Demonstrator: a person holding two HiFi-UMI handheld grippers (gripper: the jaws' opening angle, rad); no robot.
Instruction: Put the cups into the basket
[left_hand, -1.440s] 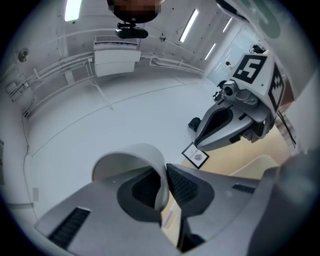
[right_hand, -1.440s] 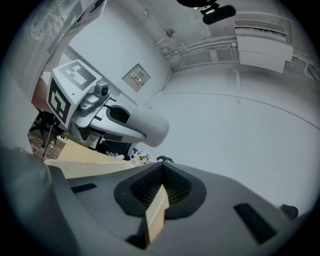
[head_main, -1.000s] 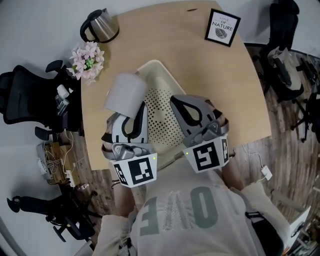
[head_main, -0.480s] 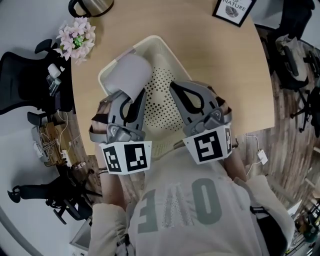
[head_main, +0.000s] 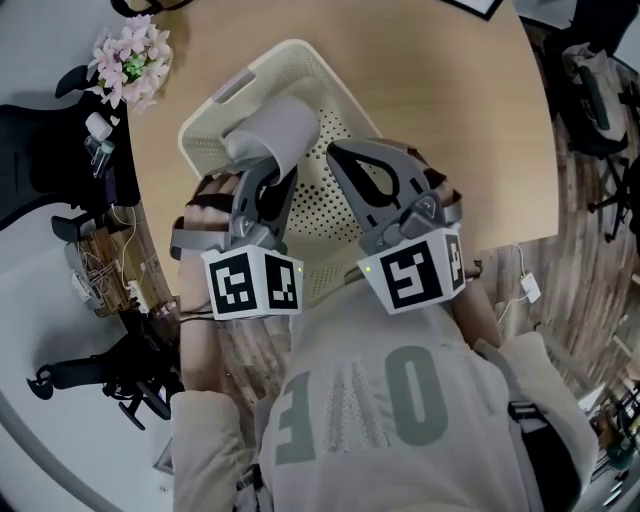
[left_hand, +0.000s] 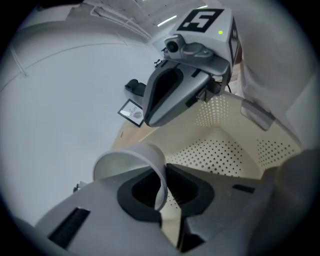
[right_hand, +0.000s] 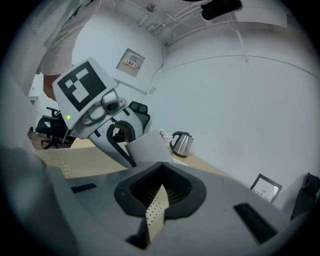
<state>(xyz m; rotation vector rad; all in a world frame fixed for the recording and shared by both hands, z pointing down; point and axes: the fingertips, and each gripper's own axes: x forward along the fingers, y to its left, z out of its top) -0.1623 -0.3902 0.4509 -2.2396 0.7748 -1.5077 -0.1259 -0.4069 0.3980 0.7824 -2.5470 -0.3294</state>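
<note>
Overall light: bright, even, diffuse indoor light in all three views.
Source: ceiling strip lights (left_hand: 167, 21), seen at the top of the left gripper view.
Shadows: soft and faint, under the basket (head_main: 215, 150) rim on the table (head_main: 440, 100).
Glare: none strong; mild sheen on the cup (head_main: 275, 135).
Distortion: both gripper views are fisheye with dark corners; the head view bends at its edges.
Focus: left gripper (left_hand: 162, 195) and right gripper (right_hand: 160, 192) bodies are soft, being close to the lens.

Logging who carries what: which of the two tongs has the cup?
The left tongs: shut on the wall of the white cup, over the basket. The right tongs clamp only the basket's perforated wall.
</note>
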